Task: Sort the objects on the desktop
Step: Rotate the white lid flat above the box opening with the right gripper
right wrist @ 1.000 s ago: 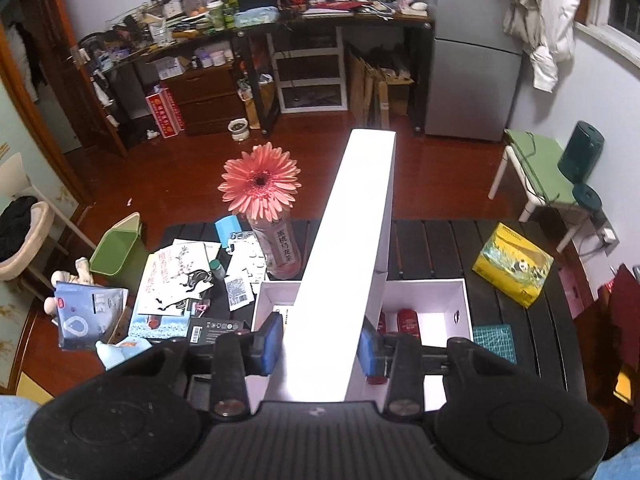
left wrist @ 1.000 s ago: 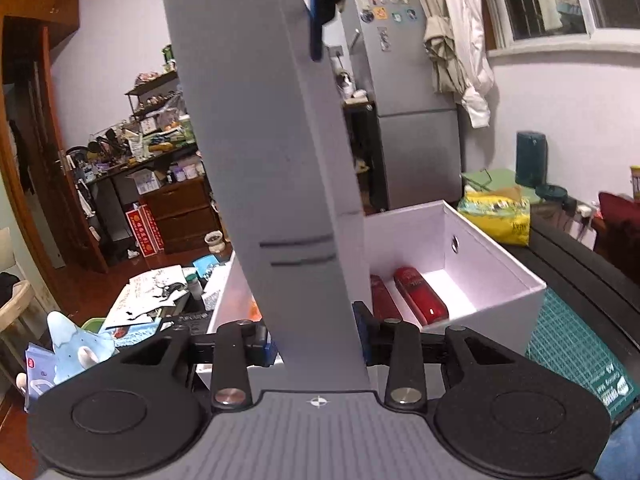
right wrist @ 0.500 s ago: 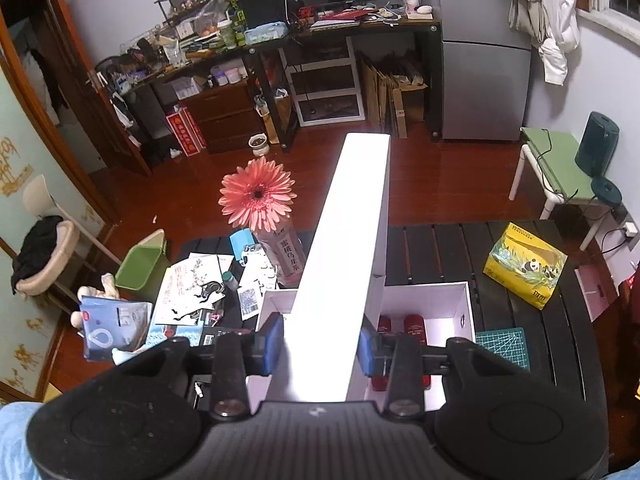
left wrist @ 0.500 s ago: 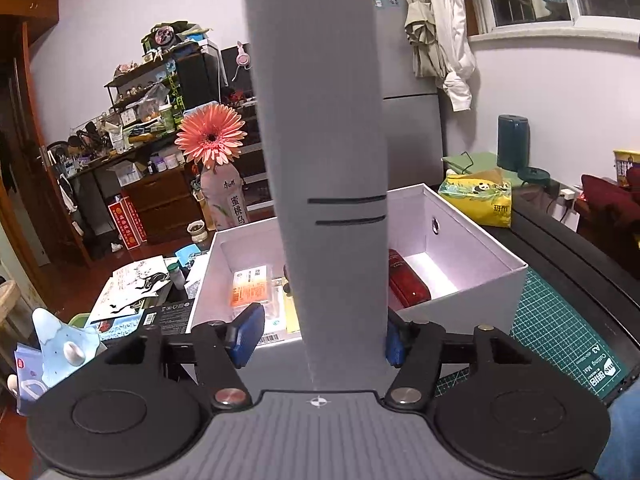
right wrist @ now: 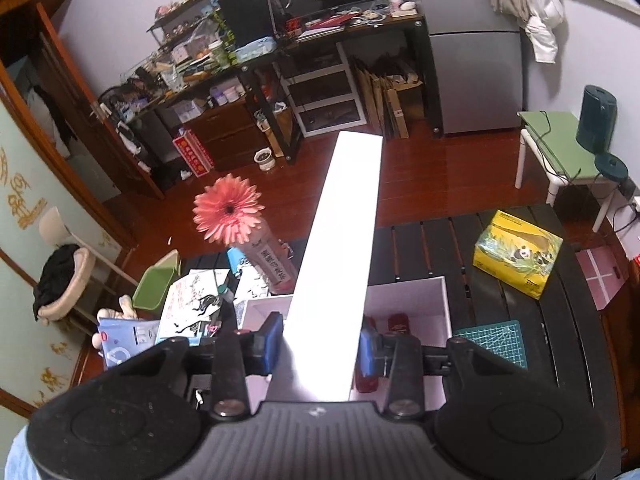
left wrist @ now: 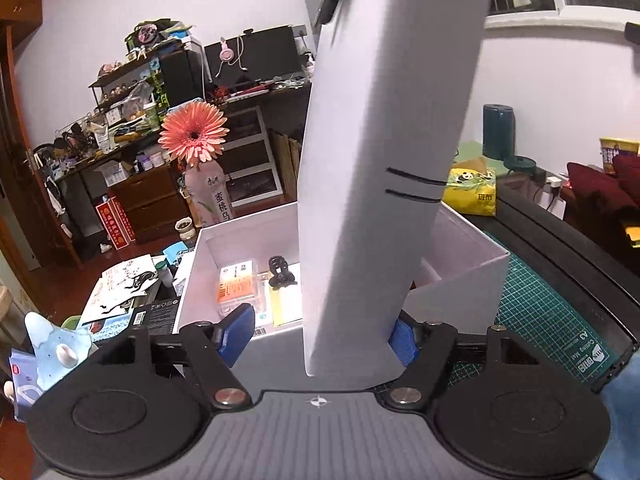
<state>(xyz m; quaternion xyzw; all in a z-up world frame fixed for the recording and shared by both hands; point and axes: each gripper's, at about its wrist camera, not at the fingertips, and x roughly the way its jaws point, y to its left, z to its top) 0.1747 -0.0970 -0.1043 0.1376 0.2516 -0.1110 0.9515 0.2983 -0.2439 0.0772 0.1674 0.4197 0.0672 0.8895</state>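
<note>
A long white box lid (left wrist: 380,160) stands on edge between the fingers of my left gripper (left wrist: 320,338). Those jaws are opening: the left blue pad (left wrist: 236,334) is clear of the lid, while the right pad sits close beside it. In the right wrist view the same lid (right wrist: 340,248) runs away from the camera, and my right gripper (right wrist: 320,346) is shut on its near end. Below it stands the open white box (left wrist: 460,292), holding an orange-and-white packet (left wrist: 236,288), a black clip (left wrist: 280,272) and red cases (right wrist: 398,322).
A pink flower in a bottle (left wrist: 194,136) stands behind the box on the left, with papers and packets (left wrist: 124,288) beside it. A yellow tissue pack (right wrist: 516,256) and a green cutting mat (left wrist: 552,320) lie on the dark table to the right.
The left jaws have spread away from the lid, which was clamped a second ago. The lid now leans to the right in the left view. The right gripper has carried it sideways, still clamped.
</note>
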